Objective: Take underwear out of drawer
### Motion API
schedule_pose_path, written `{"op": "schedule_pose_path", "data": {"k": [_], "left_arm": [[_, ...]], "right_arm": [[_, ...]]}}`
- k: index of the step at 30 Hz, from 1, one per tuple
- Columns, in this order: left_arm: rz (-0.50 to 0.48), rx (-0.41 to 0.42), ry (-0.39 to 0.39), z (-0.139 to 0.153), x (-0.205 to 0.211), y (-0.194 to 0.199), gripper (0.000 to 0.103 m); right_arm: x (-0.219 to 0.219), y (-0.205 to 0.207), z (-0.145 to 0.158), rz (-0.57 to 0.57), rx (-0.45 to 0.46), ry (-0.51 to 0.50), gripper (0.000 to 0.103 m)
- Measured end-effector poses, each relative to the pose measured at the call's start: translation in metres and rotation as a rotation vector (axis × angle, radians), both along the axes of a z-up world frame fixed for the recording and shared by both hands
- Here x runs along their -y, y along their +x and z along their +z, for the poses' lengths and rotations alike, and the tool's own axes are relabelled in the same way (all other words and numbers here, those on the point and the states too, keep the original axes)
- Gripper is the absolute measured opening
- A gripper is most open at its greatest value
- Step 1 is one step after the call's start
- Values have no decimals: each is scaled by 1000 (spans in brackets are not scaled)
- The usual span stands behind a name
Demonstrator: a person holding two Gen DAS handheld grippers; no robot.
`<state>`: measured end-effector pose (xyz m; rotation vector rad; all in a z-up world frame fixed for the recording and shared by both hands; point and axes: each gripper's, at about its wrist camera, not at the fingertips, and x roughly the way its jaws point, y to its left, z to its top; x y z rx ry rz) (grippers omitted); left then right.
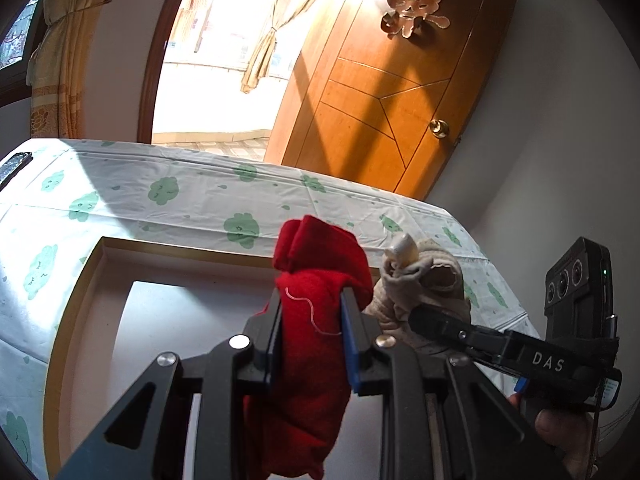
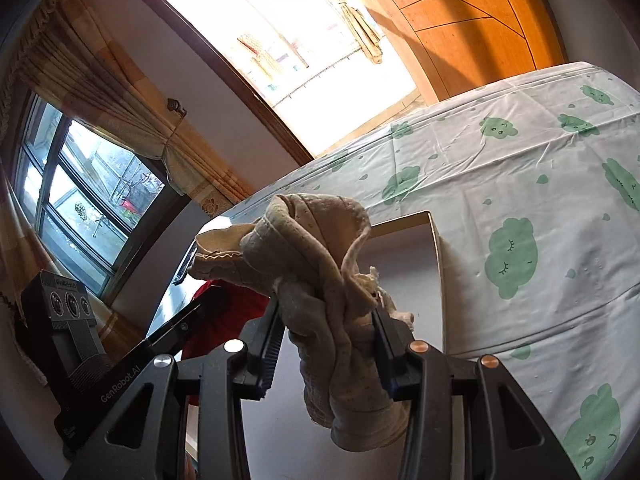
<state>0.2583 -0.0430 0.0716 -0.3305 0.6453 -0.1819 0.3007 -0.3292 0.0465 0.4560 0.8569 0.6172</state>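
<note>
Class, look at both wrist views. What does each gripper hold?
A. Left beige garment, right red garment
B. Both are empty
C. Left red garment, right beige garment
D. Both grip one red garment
C: the left gripper clamps the red garment, and the right gripper clamps the beige garment.

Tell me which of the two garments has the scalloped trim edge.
The beige underwear, clamped in the right gripper. The red underwear in the left gripper is plain fleecy fabric, showing only a loose white thread.

Left tongs [image 1: 310, 312] and right tongs [image 2: 326, 332] side by side, both clamped, angled downward.
</note>
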Motion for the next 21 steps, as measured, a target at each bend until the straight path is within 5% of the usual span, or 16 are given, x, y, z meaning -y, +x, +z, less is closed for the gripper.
{"op": "schedule_pose_path", "data": {"k": [8,17,21], "left_arm": [[21,-70,-48,-13,4,22,24],[26,-112,-67,-23,11,37,25],[27,-137,-77,-29,13,43,27]], "right_arm": [[4,21,-14,-37,-82,-6,44],[0,24,-16,-33,-43,-91,44],[4,21,-14,-37,-16,-80,60]]}}
